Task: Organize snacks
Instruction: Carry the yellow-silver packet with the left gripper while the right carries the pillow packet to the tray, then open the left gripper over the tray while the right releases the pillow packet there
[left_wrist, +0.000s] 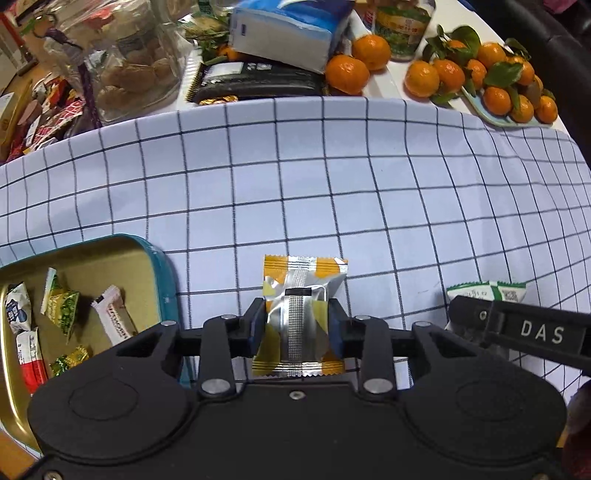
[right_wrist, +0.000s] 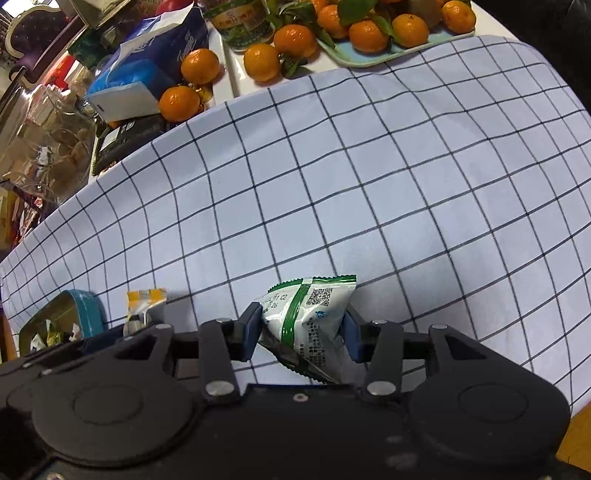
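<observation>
Left tongs (left_wrist: 296, 325) pinch the yellow snack packet (left_wrist: 301, 306); right tongs (right_wrist: 302, 332) pinch the green packet (right_wrist: 308, 317).

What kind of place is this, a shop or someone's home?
Probably a home dining table: a checked tablecloth, a tray of mandarins, a tissue pack and a tin of snacks.

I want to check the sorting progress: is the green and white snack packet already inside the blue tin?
No, the green and white packet is clamped in the right gripper above the checked cloth, apart from the blue tin.
</observation>
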